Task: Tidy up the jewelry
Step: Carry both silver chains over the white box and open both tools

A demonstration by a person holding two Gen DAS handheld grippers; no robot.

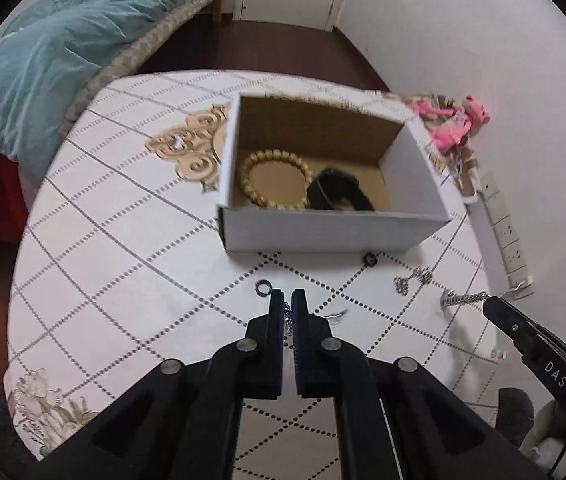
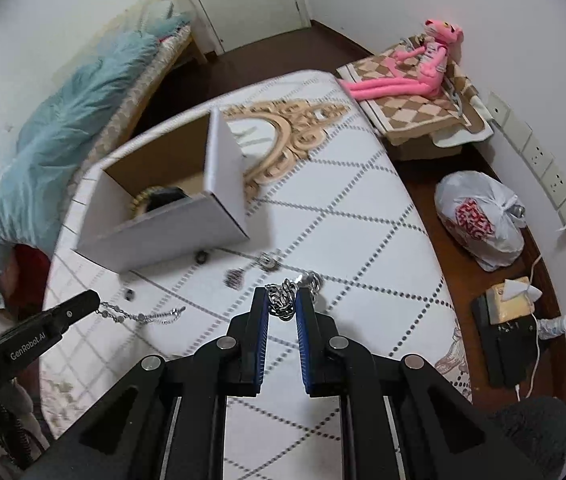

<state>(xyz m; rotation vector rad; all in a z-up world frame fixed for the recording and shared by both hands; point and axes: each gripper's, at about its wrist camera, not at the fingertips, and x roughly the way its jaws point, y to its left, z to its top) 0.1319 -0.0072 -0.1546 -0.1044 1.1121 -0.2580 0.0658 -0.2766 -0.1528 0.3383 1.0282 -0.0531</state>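
Observation:
On the white patterned table (image 1: 123,240) stands an open white cardboard box (image 1: 335,232); inside lie a gold bead bracelet (image 1: 275,176) and a black band (image 1: 339,192). My left gripper (image 1: 287,294) is shut on a thin silver chain (image 2: 139,314), which trails from its tip (image 2: 97,300) down to the cloth. My right gripper (image 2: 282,292) is shut on a chunky silver chain (image 2: 283,302), seen also at the right (image 1: 463,299). Both hang just in front of the box. Two black rings (image 1: 263,288) (image 1: 370,259) and a silver pendant piece (image 1: 415,278) lie loose on the cloth.
A bed with a teal duvet (image 1: 63,60) runs along the table's left side. A pink plush toy (image 2: 415,68) sits on a checked cushion beyond the far right corner. A white plastic bag (image 2: 479,220) and a tissue box (image 2: 511,296) are on the floor at right.

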